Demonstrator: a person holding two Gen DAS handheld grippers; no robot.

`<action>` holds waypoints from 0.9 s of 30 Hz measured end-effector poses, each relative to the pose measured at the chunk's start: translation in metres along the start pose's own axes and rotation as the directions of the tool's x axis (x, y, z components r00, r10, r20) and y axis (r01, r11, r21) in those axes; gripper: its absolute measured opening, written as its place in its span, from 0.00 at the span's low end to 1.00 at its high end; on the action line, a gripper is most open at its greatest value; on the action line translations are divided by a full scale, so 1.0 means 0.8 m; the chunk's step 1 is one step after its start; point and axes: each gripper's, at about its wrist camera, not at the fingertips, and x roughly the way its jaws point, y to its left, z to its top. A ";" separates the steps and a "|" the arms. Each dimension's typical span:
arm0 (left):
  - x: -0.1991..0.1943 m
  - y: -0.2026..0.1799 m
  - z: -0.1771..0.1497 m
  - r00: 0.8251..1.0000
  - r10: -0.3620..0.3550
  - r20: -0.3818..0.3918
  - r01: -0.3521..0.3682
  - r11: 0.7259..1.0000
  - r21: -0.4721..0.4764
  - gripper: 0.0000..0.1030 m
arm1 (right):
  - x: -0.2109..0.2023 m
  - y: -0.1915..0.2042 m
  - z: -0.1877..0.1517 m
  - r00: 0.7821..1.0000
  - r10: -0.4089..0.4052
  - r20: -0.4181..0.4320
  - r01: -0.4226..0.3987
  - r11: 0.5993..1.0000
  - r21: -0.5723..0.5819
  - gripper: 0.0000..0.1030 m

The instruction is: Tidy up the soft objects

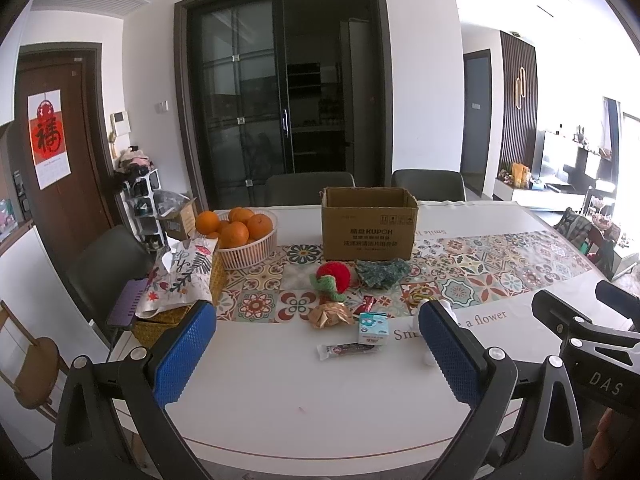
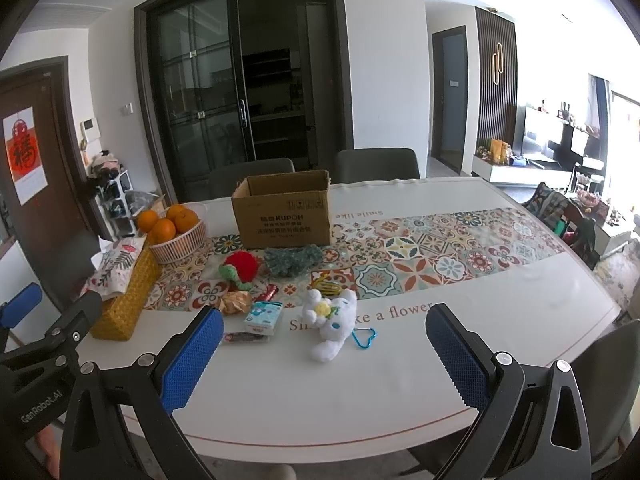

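An open cardboard box (image 1: 368,222) (image 2: 282,216) stands at the back of the table. In front of it lie a red and green knitted toy (image 1: 333,278) (image 2: 239,267) and a green patterned cloth (image 1: 382,274) (image 2: 293,261). A white plush toy (image 2: 331,322) with a blue carabiner (image 2: 364,338) lies on the white mat, mostly hidden behind my left finger in the left wrist view. My left gripper (image 1: 316,350) is open and empty above the near table. My right gripper (image 2: 324,354) is open and empty, just short of the plush toy.
A basket of oranges (image 1: 242,236) (image 2: 176,232), a yellow woven tissue box (image 1: 180,292) (image 2: 120,296), a small carton (image 1: 373,328) (image 2: 264,317), a gold wrapper (image 1: 330,314), a snack bar (image 1: 348,350), and a yellow clip (image 2: 329,287) lie on the table (image 1: 304,412). Chairs stand behind.
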 end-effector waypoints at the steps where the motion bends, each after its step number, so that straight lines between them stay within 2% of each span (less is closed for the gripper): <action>1: 0.000 -0.001 -0.001 1.000 -0.001 0.000 0.001 1.000 0.001 1.00 | 0.000 0.000 0.000 1.000 0.000 0.000 0.000 1.000 0.000 1.00; 16: 0.001 -0.002 -0.002 1.000 -0.003 -0.005 0.003 1.000 0.005 1.00 | 0.000 -0.001 0.000 1.000 0.006 -0.002 -0.006 1.000 0.004 1.00; 27: 0.043 -0.014 -0.015 0.997 -0.017 -0.072 0.020 0.999 0.035 1.00 | 0.036 -0.012 -0.016 0.998 0.020 -0.061 -0.018 0.999 0.033 1.00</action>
